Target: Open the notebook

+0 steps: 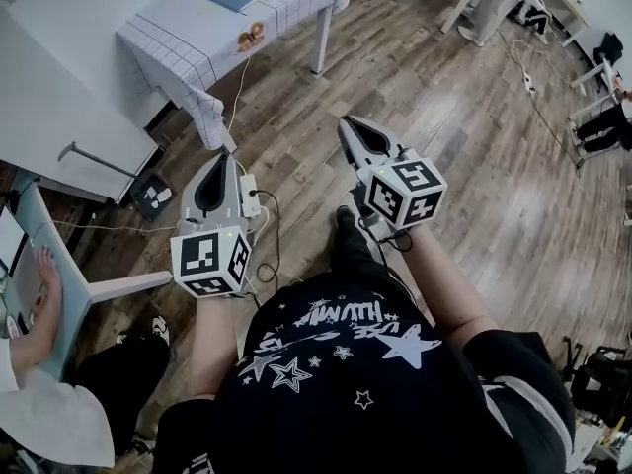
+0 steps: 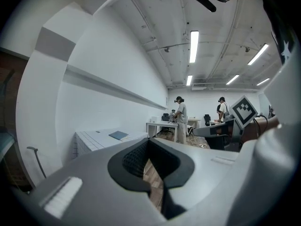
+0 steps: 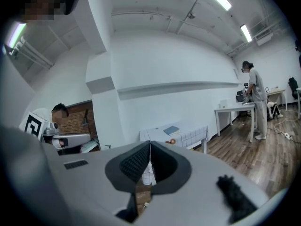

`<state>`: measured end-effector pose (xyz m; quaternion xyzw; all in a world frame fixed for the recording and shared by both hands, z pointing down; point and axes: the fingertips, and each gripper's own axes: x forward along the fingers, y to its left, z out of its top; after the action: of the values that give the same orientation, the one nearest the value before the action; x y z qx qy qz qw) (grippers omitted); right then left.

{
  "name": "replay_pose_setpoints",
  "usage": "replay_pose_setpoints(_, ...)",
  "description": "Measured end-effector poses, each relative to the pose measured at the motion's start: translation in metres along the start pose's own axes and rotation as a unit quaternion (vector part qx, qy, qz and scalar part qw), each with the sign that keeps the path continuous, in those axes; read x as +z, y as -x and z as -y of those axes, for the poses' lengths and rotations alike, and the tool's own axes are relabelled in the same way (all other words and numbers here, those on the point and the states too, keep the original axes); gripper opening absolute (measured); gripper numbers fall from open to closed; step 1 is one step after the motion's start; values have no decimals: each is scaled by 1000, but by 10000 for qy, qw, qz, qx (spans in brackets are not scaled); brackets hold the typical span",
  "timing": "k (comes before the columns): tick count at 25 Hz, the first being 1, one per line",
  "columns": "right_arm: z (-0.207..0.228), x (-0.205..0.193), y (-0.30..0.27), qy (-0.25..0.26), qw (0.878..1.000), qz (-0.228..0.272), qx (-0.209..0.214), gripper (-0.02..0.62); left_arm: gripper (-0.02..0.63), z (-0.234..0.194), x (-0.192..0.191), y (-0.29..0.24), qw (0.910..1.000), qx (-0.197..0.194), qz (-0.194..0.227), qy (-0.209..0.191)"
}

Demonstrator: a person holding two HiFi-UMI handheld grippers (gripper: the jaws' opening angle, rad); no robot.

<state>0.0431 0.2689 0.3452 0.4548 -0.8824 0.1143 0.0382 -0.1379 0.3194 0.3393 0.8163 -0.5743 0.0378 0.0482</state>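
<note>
Wears a black short-sleeved T-shirt (image 1: 375, 383) printed with white stars and slanted white lettering, black trousers (image 1: 352, 257) and a dark shoe (image 1: 344, 219). Shows pale grey shells and black ribbed pads (image 2: 136, 157) on left claw (image 1: 223, 158) and right claw (image 1: 348, 124), each backed by a white cube (image 1: 209, 260) with black square markers.
</note>
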Motion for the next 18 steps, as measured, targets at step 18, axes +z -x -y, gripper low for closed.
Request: replay_pose_setpoints(18,141,35,-114,-98,9966,-297,763,15,8,8,19,-157,9970,736,-244,19)
